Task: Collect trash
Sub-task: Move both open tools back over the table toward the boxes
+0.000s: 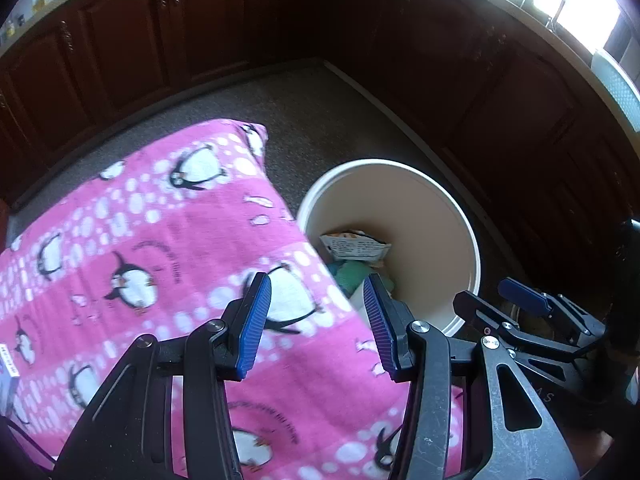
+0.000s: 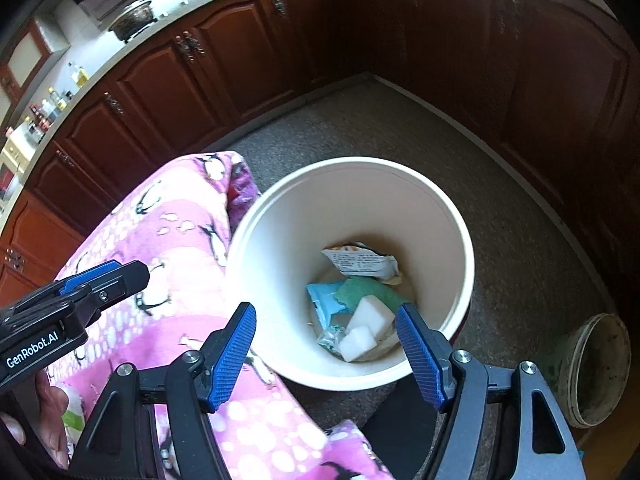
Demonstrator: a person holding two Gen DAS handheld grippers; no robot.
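Note:
A white bucket (image 2: 448, 224) stands on the floor beside a table draped in a pink penguin cloth (image 2: 180, 240). In it lie a printed wrapper (image 2: 360, 262), a blue packet (image 2: 326, 300), a green sponge (image 2: 372, 290) and white foam blocks (image 2: 366, 326). My right gripper (image 2: 326, 332) hangs open and empty above the bucket's near rim. My left gripper (image 1: 316, 312) is open and empty over the cloth's (image 1: 140, 248) right edge, next to the bucket (image 1: 420, 204). The right gripper also shows in the left wrist view (image 1: 520, 300), the left one in the right wrist view (image 2: 108, 276).
Dark wooden cabinets (image 2: 224, 64) line the room's walls around the speckled floor (image 2: 500, 200). A dirty small bucket (image 2: 600, 368) sits on the floor at the right. A small box (image 1: 6, 376) lies at the cloth's left edge. Bottles and pans stand on the counter (image 2: 60, 100).

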